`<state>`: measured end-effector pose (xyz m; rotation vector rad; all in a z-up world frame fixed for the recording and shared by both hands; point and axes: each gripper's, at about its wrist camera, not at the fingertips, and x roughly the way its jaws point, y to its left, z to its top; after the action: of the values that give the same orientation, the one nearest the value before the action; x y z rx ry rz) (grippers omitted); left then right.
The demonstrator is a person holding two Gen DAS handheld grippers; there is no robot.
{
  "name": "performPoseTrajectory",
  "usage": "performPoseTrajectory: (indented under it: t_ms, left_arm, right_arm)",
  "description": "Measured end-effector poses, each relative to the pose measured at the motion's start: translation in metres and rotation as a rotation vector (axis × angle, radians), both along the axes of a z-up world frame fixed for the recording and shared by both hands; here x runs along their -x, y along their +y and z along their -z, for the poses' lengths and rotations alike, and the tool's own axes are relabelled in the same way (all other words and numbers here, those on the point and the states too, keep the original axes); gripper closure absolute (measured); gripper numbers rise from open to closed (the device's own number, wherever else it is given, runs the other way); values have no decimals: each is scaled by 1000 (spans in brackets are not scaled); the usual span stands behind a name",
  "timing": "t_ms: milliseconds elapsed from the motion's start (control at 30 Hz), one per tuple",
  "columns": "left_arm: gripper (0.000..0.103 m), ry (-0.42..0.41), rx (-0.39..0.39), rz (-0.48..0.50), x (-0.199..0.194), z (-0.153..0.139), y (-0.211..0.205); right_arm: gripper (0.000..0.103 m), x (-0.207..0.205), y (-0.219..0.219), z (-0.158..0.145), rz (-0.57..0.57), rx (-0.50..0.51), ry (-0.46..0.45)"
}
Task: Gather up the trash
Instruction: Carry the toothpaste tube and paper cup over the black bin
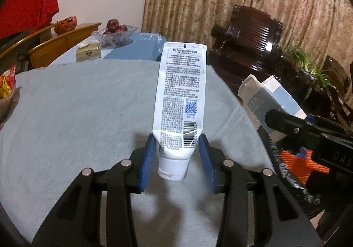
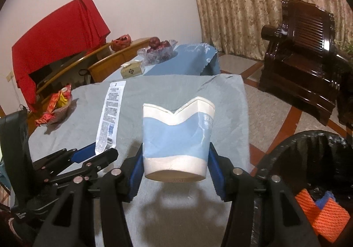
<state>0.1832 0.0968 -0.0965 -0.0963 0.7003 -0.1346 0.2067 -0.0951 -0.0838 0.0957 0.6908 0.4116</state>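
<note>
Above the grey tablecloth (image 1: 77, 103), left gripper (image 1: 177, 150) clamps a white tube (image 1: 181, 90); right gripper (image 2: 175, 165) clamps a dented paper cup (image 2: 176, 134). Carry both level over the bin (image 2: 308, 150) before releasing.

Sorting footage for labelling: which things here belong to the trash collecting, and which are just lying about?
Job: white tube in left gripper; crushed paper cup in right gripper; black-lined bin.
Lying about: fruit bowl, tissue box, snack bowl.
</note>
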Motion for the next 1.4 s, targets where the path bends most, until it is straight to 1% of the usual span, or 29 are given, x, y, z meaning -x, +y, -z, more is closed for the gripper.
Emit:
performPoseTrajectory:
  t_ms: [267,500,700,867,1100,1400]
  left_arm:
    - [65,-53,7,74,8,-24,-35]
    - [65,-92,15,169,13,-40,-84]
    - [65,-108,32,240,14,-47,-121]
    - [65,-121,43,298,18,-50,-149]
    - [65,-129,63,382,27,-53,-185]
    - [65,-135,74,453,34,-55,-222]
  right_arm:
    - [50,26,-43,-19,68,-1,-47]
    - [50,49,-89,-29,144,1,-71]
    - [50,67,-129,-37,218,1,-95]
    - [50,79,-151,-42,271,6,-109]
    - [50,95,-178,-45,334,24,-122]
    - [50,107,-210,-46,396,37,-124]
